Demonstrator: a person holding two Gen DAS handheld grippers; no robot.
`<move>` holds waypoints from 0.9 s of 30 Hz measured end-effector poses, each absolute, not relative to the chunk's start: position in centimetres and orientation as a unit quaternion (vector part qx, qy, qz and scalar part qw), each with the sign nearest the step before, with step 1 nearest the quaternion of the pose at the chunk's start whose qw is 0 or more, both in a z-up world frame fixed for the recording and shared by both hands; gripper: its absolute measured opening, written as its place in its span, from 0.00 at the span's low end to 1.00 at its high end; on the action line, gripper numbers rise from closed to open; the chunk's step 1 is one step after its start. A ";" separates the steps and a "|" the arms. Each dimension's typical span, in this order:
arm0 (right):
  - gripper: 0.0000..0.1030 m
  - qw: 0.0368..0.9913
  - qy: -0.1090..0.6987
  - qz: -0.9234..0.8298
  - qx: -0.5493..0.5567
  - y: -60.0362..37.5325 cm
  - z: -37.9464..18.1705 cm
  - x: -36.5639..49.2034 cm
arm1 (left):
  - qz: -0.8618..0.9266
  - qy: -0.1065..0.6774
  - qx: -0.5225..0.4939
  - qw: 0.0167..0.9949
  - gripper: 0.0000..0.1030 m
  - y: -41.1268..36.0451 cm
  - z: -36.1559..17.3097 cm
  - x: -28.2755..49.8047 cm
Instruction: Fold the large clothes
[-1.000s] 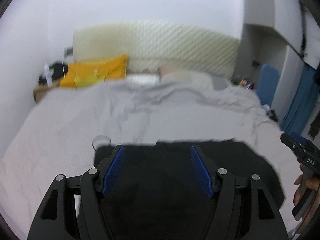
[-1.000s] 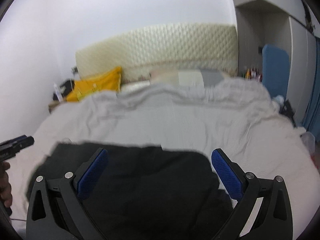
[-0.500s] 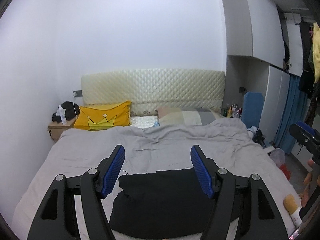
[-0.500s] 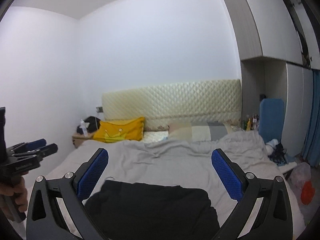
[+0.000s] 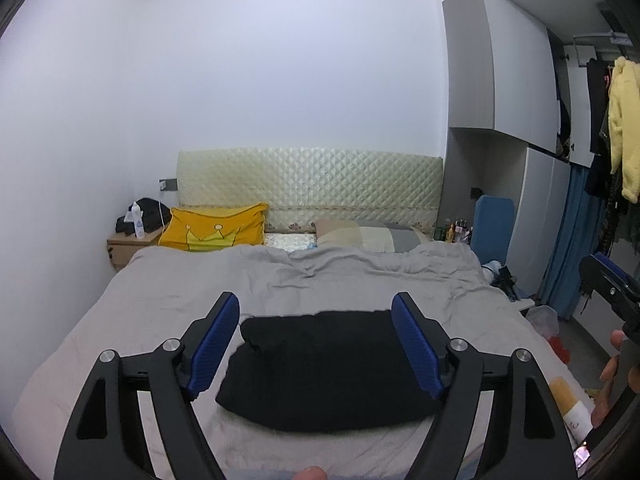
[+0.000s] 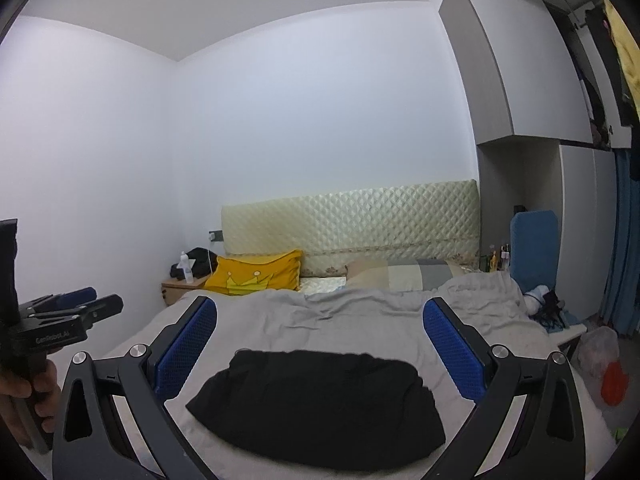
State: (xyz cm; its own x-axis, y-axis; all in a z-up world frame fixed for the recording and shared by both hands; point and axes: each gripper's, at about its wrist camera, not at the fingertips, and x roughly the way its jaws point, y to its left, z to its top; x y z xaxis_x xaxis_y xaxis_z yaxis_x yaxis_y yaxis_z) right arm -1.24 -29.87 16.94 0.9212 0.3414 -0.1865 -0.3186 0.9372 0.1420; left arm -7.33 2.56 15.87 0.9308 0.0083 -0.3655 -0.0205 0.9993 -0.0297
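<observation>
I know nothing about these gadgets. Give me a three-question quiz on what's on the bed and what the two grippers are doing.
1. True or false: the black garment lies folded on the grey bedcover.
2. Which gripper grips it? A left gripper B right gripper C neither
3. Fill in: the yellow pillow shows a ____.

Key: 1 true. 2 C, both open, held above it. 3 crown.

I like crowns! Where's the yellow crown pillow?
In both views the yellow crown pillow leans on the headboard at the bed's far left, beside the nightstand.
</observation>
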 end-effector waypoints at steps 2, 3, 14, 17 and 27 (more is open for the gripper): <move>1.00 0.979 0.107 0.166 0.057 -30.0 16.0 -2.2 | 0.005 0.193 -0.020 0.981 0.78 2.4 14.6 -7.9; 1.00 0.979 0.108 0.165 0.059 -30.0 15.6 -2.6 | 0.004 0.198 -0.020 0.980 0.78 2.3 13.9 -8.1; 1.00 0.974 0.151 0.163 0.040 -28.6 9.7 -4.7 | 0.007 0.253 -0.023 0.967 0.78 1.8 7.0 -6.0; 1.00 0.973 0.166 0.152 0.042 -28.8 8.2 -3.3 | 0.002 0.260 -0.036 0.965 0.78 1.9 5.6 -5.1; 1.00 0.966 0.217 0.134 0.050 -29.1 2.7 -0.6 | 0.009 0.308 -0.035 0.951 0.78 1.7 0.1 -1.6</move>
